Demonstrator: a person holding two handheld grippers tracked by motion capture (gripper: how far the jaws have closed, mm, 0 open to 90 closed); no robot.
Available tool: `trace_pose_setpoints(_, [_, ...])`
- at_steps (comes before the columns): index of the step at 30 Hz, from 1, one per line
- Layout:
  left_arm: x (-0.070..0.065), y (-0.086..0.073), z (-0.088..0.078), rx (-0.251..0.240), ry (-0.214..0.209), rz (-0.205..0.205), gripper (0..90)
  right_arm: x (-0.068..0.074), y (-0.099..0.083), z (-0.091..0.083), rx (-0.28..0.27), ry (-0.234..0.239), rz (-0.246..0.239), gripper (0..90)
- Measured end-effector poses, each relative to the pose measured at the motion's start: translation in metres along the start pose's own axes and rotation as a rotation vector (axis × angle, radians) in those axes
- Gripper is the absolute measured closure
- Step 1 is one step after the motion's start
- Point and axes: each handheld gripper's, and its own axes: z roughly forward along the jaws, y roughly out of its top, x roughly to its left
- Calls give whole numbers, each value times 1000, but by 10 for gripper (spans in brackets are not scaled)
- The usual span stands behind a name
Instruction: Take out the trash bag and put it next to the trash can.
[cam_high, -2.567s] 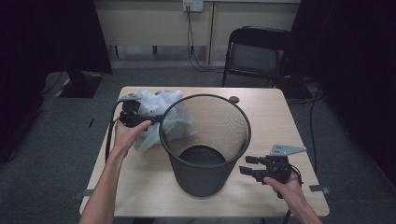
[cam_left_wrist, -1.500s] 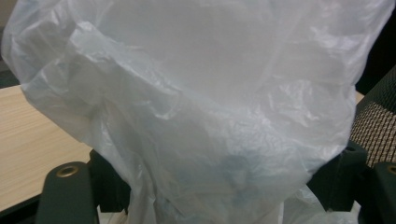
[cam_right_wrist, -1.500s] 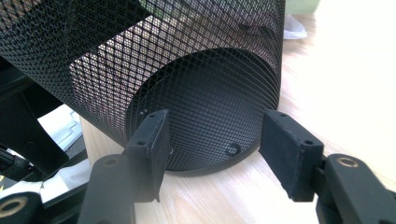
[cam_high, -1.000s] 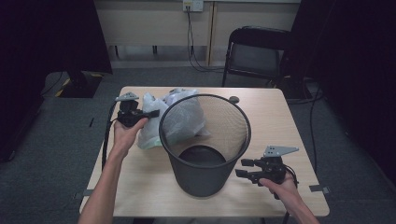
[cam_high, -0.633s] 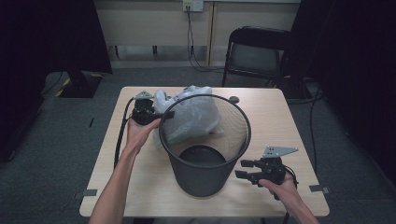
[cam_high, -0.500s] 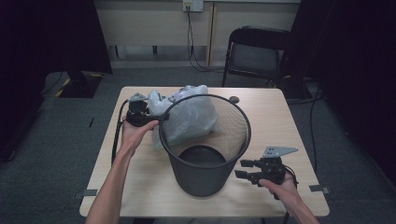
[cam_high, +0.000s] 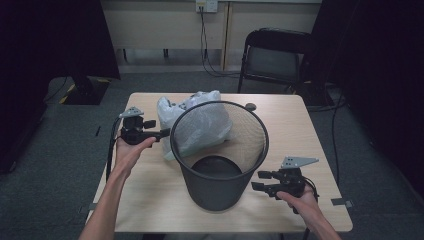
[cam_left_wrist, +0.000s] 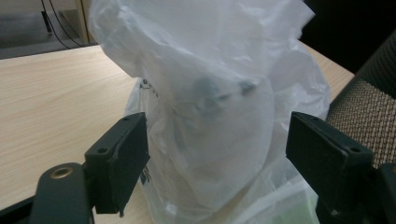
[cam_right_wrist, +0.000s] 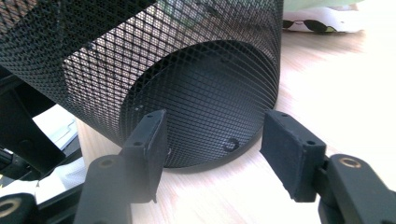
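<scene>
Left gripper (cam_left_wrist: 212, 154) astride crinkled plastic bag (cam_left_wrist: 210, 93)

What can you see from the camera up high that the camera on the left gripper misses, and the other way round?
High view alone: the black folding chair, the right gripper open beside the black mesh wastebasket, and the person's forearms. Left gripper view alone: dark print on the crumpled white plastic bag, seen close. Both: bag, light wooden table, and left gripper, whose jaws have just been opening, bag between them but apart.
</scene>
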Motion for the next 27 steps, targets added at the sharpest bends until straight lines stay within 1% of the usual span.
trace_pose_setpoints(1, [0,0,0,0,0,0,209,0,0,0,0,0,0,405])
trace_pose_setpoints(2, [-3,-1,-2,0,1,9,209,0,0,-1,0,-3,2,398])
trace_pose_setpoints(4, [-7,-6,-7,4,20,19,224,-1,-1,-2,-4,-10,7,380])
trace_pose_setpoints(5, [-8,-12,-11,28,47,31,223,-3,-1,-3,-4,-20,16,365])
trace_pose_setpoints(6, [-8,-12,-11,28,47,31,220,-3,-1,-3,-4,-20,16,365])
trace_pose_setpoints(8, [-7,-19,-17,24,31,20,218,-5,-2,-4,-9,-28,23,346])
trace_pose_setpoints(9, [-9,-23,-19,31,37,19,218,-6,-2,-4,-11,-38,28,339])
trace_pose_setpoints(14, [-21,-42,-28,64,28,49,207,-11,-4,-6,-10,-76,48,317])
trace_pose_setpoints(15, [-24,-45,-30,75,32,61,207,-12,-4,-6,-10,-83,49,315])
trace_pose_setpoints(16, [-28,-48,-32,85,36,81,207,-13,-4,-7,-11,-93,51,311])
trace_pose_setpoints(18, [-33,-52,-36,79,37,91,207,-15,-6,-9,-8,-100,55,305])
trace_pose_setpoints(20, [-39,-55,-40,69,28,84,207,-16,-7,-9,-6,-108,62,299])
trace_pose_setpoints(21, [-45,-59,-43,84,41,83,208,-17,-7,-9,-4,-112,63,298])
trace_pose_setpoints(22, [-47,-61,-44,106,45,75,221,-17,-8,-10,-3,-114,67,294])
trace_pose_setpoints(23, [-47,-61,-44,106,45,75,239,-18,-8,-10,-2,-117,71,288])
trace_pose_setpoints(24, [-49,-64,-45,106,36,73,237,-18,-9,-10,-2,-118,76,280])
trace_pose_setpoints(25, [-50,-68,-46,103,32,85,237,-18,-9,-10,-2,-118,76,280])
trace_pose_setpoints(26, [-51,-71,-46,110,40,88,238,-19,-9,-11,-2,-118,79,267])
trace_pose_setpoints(27, [-52,-74,-47,115,39,80,237,-19,-9,-11,-1,-121,83,257])
